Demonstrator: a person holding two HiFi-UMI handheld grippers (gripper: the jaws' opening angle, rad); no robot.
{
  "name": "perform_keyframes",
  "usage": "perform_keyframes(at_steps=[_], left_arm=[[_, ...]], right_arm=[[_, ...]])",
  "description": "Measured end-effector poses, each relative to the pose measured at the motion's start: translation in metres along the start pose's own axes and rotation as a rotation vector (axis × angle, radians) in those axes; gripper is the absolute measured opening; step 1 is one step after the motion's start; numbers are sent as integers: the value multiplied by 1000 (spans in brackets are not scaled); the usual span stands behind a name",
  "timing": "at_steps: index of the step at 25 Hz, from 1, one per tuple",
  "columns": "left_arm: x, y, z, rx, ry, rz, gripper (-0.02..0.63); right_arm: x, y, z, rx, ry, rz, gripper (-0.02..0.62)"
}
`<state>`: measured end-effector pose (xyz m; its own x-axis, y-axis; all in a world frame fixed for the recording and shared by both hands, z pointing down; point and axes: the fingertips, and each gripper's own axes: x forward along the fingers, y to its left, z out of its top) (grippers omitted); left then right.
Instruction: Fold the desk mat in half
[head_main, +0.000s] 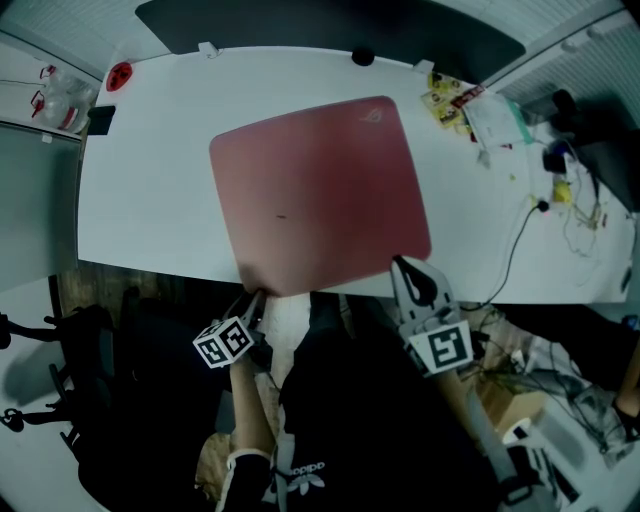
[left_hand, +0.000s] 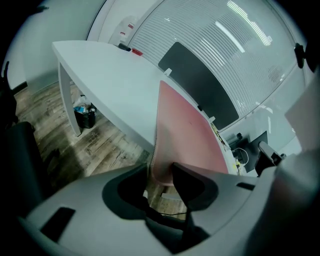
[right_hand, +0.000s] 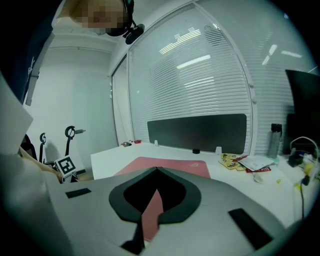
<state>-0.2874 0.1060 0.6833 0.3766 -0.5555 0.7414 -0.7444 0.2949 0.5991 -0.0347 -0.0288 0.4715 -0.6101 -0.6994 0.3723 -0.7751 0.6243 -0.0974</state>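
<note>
Red desk mat lies on the surface, running toward 12 o'clock from both tools, near edge at 6. L hand-held gripper is clamped on the near-left corner and R hand-held gripper on the near-right. Both sit equally near, so the fold prob. carries 6 to 12.

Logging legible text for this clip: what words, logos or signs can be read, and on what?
"adidas": white print on the person's dark garment.
Logo on the desk mat, far corner: too small to read.
Print on the yellow packets: blurred, unreadable.
</note>
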Motion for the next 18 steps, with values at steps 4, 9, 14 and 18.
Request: perform_keyframes(at_steps=[4,9,14,18], left_arm=[[-3,-6,3,-47,-22,-70,143],[-15,-15,5,-28,-46,-100,141],[-27,-18,12,26,-91,-68,58],[-26,-25,17,37,-117,-63,23]], right_arm=[[-3,0,3,1,-20,-5,-2],[-8,-2,4,12,-24,-14,-2],[-9,1,9,-3,-28,-11,-2],[-11,-2,11,-8,-36,-28,-2]])
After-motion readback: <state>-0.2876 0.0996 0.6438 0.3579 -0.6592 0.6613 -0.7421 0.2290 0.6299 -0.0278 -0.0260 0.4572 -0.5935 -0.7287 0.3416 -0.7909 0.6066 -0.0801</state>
